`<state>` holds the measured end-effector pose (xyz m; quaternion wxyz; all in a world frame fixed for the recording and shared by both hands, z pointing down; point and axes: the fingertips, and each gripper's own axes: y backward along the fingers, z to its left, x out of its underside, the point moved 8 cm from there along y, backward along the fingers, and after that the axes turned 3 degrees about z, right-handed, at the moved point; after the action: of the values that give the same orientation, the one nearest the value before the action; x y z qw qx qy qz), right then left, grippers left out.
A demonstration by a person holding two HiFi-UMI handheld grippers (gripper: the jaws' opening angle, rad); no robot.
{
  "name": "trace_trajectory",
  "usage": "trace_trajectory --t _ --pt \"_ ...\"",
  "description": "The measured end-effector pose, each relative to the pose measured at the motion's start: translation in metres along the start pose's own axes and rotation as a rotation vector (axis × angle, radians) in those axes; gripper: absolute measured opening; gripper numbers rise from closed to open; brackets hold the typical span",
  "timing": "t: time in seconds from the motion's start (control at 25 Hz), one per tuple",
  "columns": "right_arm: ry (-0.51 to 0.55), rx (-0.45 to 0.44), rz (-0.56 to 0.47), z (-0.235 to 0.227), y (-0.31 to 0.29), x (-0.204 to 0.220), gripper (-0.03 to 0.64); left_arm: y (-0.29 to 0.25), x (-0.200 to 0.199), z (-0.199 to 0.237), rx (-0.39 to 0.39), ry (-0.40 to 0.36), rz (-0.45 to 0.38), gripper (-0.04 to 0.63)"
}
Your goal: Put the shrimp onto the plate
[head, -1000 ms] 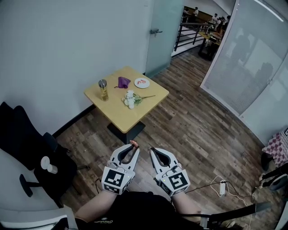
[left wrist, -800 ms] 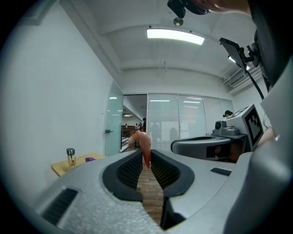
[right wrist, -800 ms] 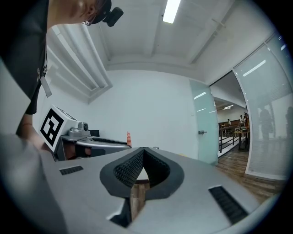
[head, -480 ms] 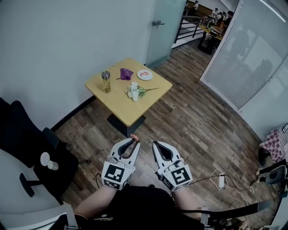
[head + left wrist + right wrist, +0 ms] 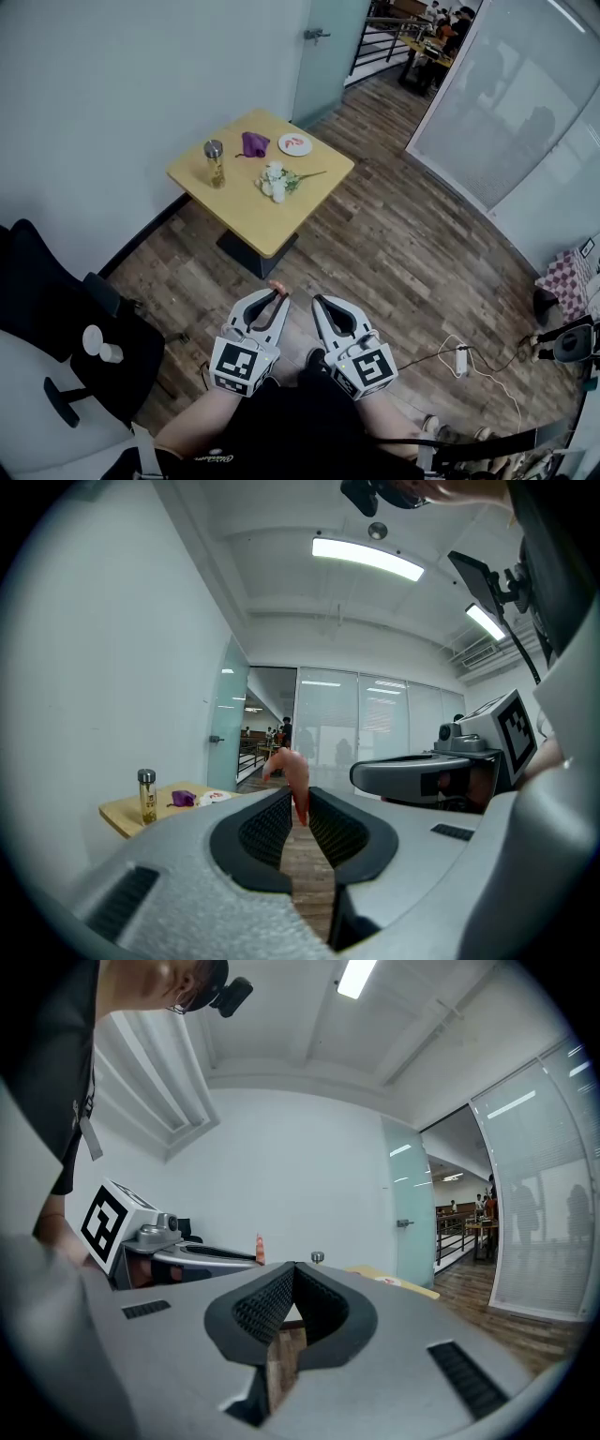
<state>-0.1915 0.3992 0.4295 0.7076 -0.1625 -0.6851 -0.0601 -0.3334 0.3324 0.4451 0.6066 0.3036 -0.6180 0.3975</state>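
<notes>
My left gripper [image 5: 277,296] is shut on a pink-orange shrimp [image 5: 277,288], held near my body above the wood floor; in the left gripper view the shrimp [image 5: 294,777] sticks up from between the jaw tips. My right gripper [image 5: 317,303] is beside it, shut with nothing in it [image 5: 292,1267]. The white plate [image 5: 295,143] with a red item on it lies at the far corner of the small yellow table [image 5: 244,217], well ahead of both grippers.
On the table stand a bottle [image 5: 216,163], a purple cloth [image 5: 252,142] and a bunch of white flowers [image 5: 276,182]. A black chair [image 5: 66,319] is at the left. A power strip with cables [image 5: 460,359] lies on the floor at right. A glass door [image 5: 323,47] is behind the table.
The head view has shifted slightly; the table sits a little further left in the picture. Both grippers keep their pose, the left still holding the shrimp.
</notes>
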Motion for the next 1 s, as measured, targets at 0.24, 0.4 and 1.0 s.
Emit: trace_trajectory --t 0.24,0.4,1.0 --pt "-0.020 -0.005 -0.006 -0.008 -0.010 0.004 0.002 -0.009 -0.001 0.007 0.014 0.001 0.002 0.055" --pt "-0.034 -0.022 -0.002 -0.021 -0.018 0.008 0.002 -0.018 0.001 0.010 0.007 -0.012 0.005 0.055" --pt "-0.092 -0.132 -0.016 -0.156 -0.085 0.005 0.002 -0.158 -0.017 0.038 -0.054 -0.048 0.062 0.055"
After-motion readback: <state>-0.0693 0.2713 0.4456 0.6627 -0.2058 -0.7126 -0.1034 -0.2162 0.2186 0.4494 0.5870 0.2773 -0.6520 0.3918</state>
